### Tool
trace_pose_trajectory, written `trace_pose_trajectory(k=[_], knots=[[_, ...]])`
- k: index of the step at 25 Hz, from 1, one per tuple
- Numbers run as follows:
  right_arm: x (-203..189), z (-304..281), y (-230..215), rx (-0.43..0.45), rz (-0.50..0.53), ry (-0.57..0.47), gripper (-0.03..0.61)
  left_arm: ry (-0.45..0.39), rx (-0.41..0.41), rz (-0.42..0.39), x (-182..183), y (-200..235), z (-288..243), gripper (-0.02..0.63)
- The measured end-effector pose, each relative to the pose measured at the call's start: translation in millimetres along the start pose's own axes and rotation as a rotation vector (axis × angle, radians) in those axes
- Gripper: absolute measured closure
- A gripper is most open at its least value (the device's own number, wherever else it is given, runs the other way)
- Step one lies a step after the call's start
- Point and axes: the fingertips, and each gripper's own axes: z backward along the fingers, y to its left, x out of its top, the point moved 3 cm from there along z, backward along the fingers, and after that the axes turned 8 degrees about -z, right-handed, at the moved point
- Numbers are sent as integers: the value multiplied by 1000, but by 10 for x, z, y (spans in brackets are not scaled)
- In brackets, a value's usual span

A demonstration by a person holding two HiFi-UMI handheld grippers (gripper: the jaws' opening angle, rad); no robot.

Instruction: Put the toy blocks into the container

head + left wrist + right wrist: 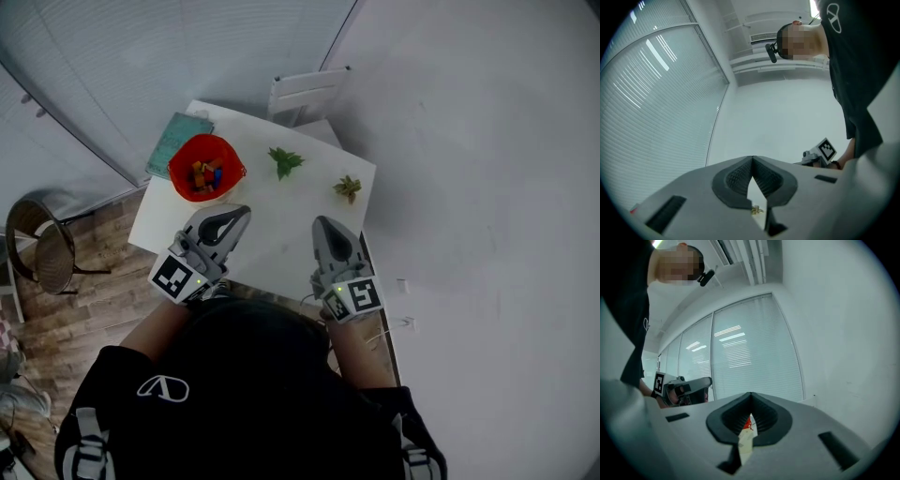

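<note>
Nearest the person, two grippers hover over the white table's [272, 239] near edge. The left gripper [244, 210] and the right gripper [320, 221] both have their jaws together with nothing between them. Farther across lie two small green sprigs [285, 160], well apart. At the far left sits one red container [199, 145] with the toy blocks [207, 176] heaped inside, too small to count, and one teal pad [176, 141] just beside it. Beyond stand one white chair [305, 94], the wood floor [94, 309] and blinds.

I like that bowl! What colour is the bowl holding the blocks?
The bowl is red, clearest in the head view.
</note>
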Motion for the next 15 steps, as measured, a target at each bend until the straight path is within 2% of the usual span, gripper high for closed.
trace_pose_trajectory(k=[15], knots=[[4,-23,14,-4,11,12,575,8,-13,5,-23,-21,-49,609]])
